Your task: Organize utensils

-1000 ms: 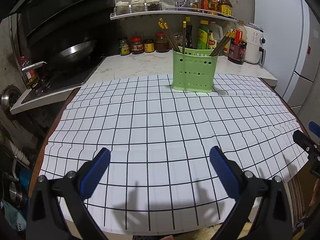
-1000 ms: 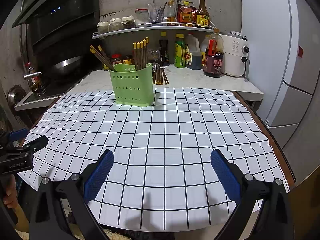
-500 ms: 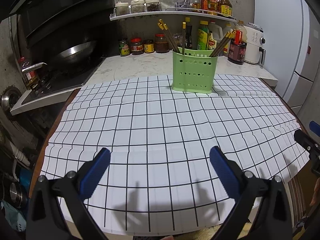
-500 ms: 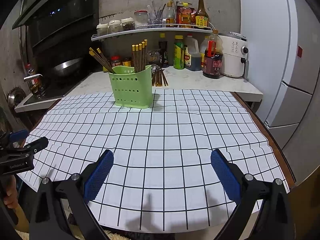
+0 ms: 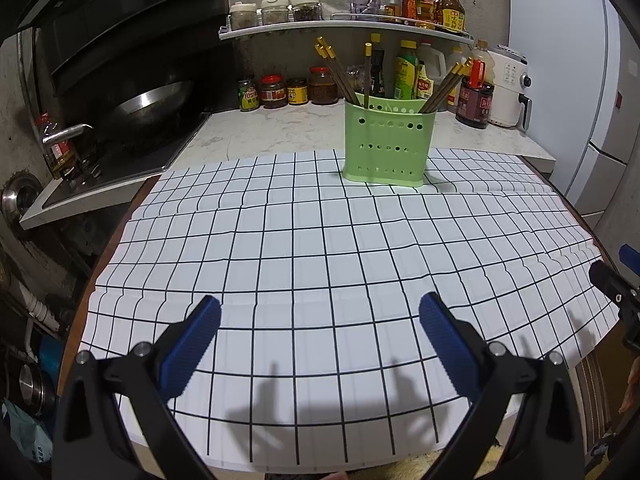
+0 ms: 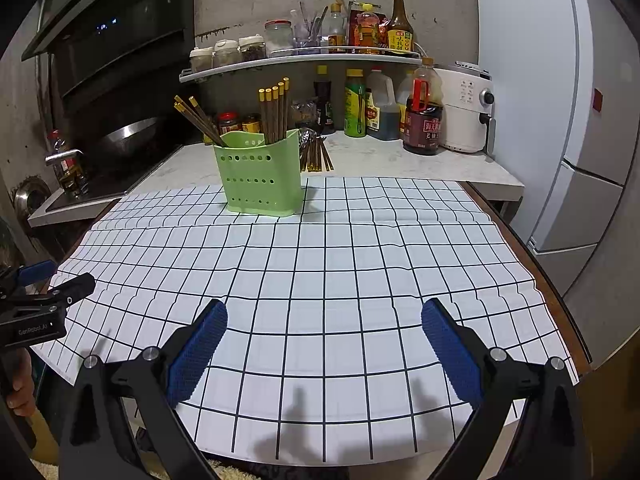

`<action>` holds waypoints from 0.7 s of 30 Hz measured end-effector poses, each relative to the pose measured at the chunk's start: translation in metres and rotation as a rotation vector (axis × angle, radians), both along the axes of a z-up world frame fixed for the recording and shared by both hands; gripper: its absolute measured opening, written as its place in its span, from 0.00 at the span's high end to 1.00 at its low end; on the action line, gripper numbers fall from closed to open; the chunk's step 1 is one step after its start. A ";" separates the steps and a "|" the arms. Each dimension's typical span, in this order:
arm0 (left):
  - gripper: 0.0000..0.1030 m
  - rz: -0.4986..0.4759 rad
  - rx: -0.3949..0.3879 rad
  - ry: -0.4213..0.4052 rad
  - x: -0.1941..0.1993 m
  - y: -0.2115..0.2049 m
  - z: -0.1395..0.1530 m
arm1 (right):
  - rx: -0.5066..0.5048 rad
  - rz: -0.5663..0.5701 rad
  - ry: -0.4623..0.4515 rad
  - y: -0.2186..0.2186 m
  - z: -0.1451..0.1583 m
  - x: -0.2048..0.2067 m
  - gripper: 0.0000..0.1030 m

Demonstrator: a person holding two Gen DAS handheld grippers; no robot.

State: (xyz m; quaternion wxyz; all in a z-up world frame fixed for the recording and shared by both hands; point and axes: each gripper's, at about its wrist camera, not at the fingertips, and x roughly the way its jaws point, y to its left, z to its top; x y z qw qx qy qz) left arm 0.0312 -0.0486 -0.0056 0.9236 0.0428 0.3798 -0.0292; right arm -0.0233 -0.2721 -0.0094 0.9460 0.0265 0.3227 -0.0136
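Note:
A green perforated utensil holder (image 5: 387, 141) stands at the far side of the grid-patterned mat (image 5: 320, 248); it also shows in the right wrist view (image 6: 260, 174). Brown chopsticks with gold tips (image 5: 335, 69) stand in it, in separate groups (image 6: 274, 112). More chopsticks and a spoon (image 6: 316, 154) lie on the counter behind the holder. My left gripper (image 5: 320, 316) is open and empty over the mat's near edge. My right gripper (image 6: 324, 320) is open and empty, also near the front edge.
A wok (image 5: 148, 102) sits on the stove at the left. Bottles and jars (image 5: 404, 76) line the counter and shelf behind the holder. A white appliance (image 6: 466, 112) stands at the back right, beside a fridge (image 6: 580, 120).
The right gripper has drifted slightly, so the holder sits a little lower and nearer in its view. The left view is nearly unchanged. Both grippers stay open.

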 end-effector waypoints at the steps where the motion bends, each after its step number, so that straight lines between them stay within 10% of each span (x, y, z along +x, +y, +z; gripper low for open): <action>1: 0.06 0.000 0.000 0.000 0.000 0.000 0.000 | -0.001 -0.001 0.000 0.000 0.000 0.000 0.06; 21: 0.06 0.006 -0.001 0.001 0.000 0.002 -0.001 | 0.000 -0.005 0.003 0.000 0.000 0.000 0.06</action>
